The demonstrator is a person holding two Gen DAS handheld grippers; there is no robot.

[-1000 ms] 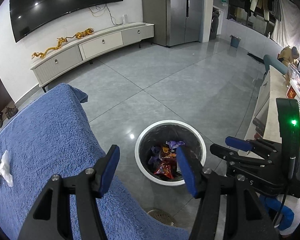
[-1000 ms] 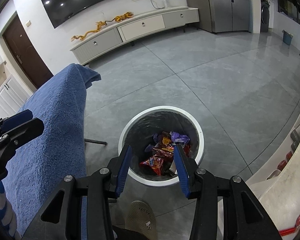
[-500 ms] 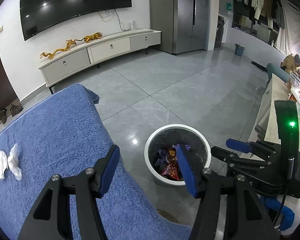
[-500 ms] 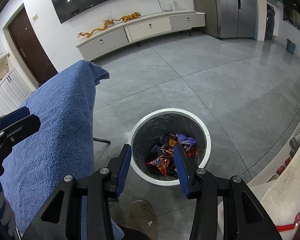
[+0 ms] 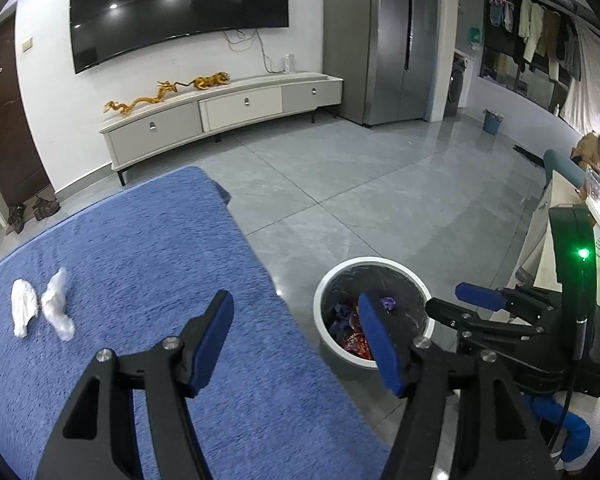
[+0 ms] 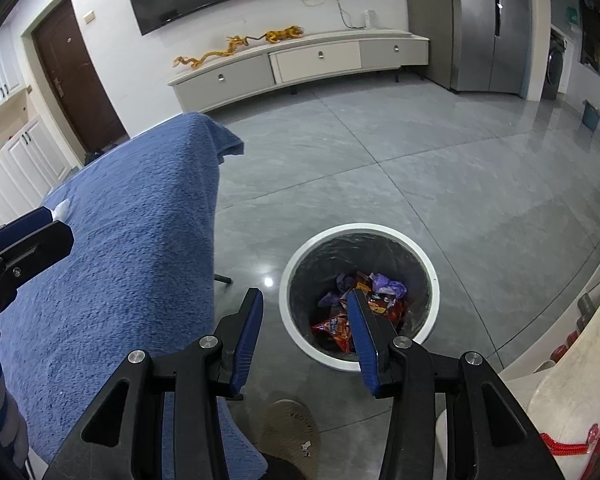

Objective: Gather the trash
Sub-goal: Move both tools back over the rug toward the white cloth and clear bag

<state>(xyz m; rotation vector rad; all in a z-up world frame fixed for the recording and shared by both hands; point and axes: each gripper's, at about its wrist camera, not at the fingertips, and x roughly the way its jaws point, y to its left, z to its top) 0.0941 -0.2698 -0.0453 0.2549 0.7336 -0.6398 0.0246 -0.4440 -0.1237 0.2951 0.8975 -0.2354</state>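
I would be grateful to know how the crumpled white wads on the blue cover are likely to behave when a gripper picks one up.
The two white wads look like crumpled tissue or thin plastic, so probably very light. Being creased and shapeless, they should squash between the pads rather than resist. Lying on the fuzzy blue cover, they seem unlikely to roll or slide away.

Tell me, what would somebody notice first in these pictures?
Probably the round white trash bin on the grey floor, with red and purple snack wrappers piled inside. Next, the fuzzy blue blanket covering the surface left of it, where two crumpled white tissues lie side by side. Both black grippers with blue pads are empty.
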